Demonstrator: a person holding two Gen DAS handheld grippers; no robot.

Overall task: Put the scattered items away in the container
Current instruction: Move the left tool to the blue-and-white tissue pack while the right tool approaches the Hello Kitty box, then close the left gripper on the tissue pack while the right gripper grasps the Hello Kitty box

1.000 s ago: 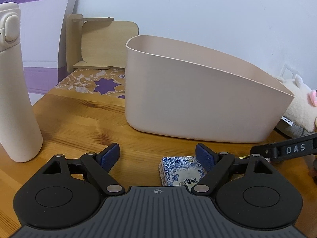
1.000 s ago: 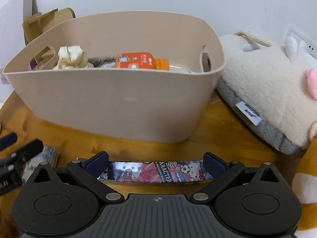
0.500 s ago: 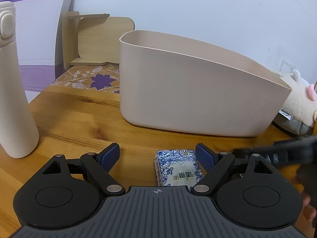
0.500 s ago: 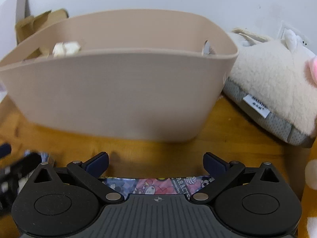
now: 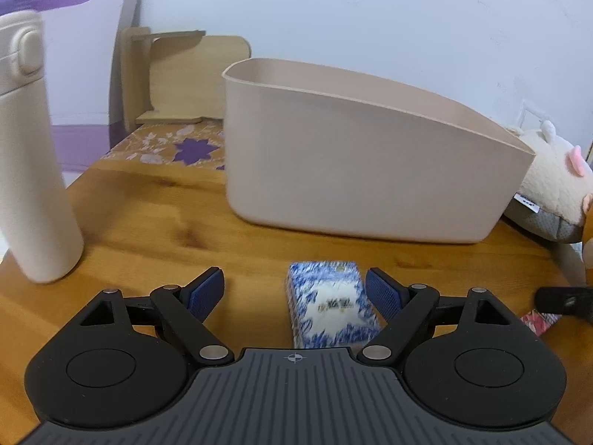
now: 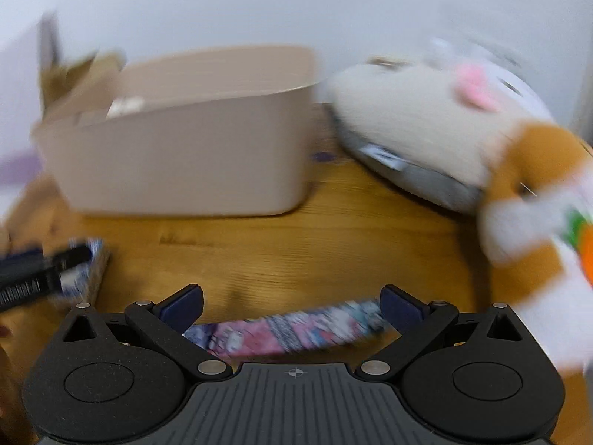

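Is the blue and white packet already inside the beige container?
No, the blue and white packet lies on the wooden table in front of the beige container.

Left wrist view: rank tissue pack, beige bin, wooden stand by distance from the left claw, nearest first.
1. Tissue pack: between the open left claw's fingers, toward the right one.
2. Beige bin: ahead, slightly right.
3. Wooden stand: behind the bin, left, against the wall.

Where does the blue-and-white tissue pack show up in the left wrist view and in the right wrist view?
Left wrist view: the tissue pack lies on the table low and centre-right, between the open left tongs, close to the right-hand finger.
Right wrist view: the same pack is at the far left edge, blurred, partly behind the other tongs.
Shared landmark: the beige container beyond it in both.
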